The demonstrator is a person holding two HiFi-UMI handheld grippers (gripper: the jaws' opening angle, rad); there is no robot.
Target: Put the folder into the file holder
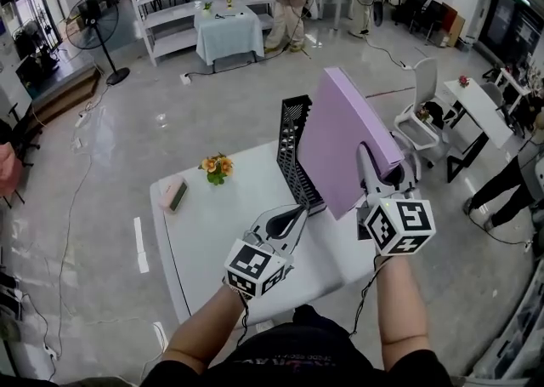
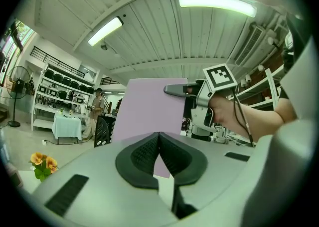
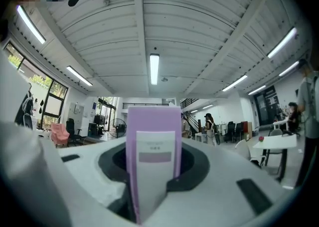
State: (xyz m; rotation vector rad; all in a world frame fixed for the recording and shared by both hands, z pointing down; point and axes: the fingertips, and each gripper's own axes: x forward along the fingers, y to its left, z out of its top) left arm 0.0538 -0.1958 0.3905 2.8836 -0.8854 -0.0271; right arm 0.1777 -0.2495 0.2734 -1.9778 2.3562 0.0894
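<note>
Two grippers in play, both pointing level over the white table [image 1: 212, 236].

Right gripper [image 1: 380, 174]: jaws partly apart and clamped on the spine of the purple folder [image 1: 340, 139]. In the right gripper view the spine stands upright between the pads, with a pale label strip facing the camera. I hold the folder on edge and tilted, its broad face turned toward my left, clear of the tabletop.

Folder position: just to the right of the black mesh file holder [image 1: 293, 147], and overlapping the holder's right side in the head view. It is not inside the holder. I cannot tell whether the two touch.

File holder: stands on the far right part of the table, with the tall mesh end farthest from me and the low base running back toward me.

Left gripper [image 1: 297, 213]: jaws pressed fully together with nothing between them, confirmed in the left gripper view. Its tip sits by the near end of the holder's base; I cannot tell whether it touches.

Also on the table: a small bunch of orange flowers [image 1: 217, 166] toward the far edge, and a flat pink object [image 1: 174, 195] near the left edge, well apart from the holder.
</note>
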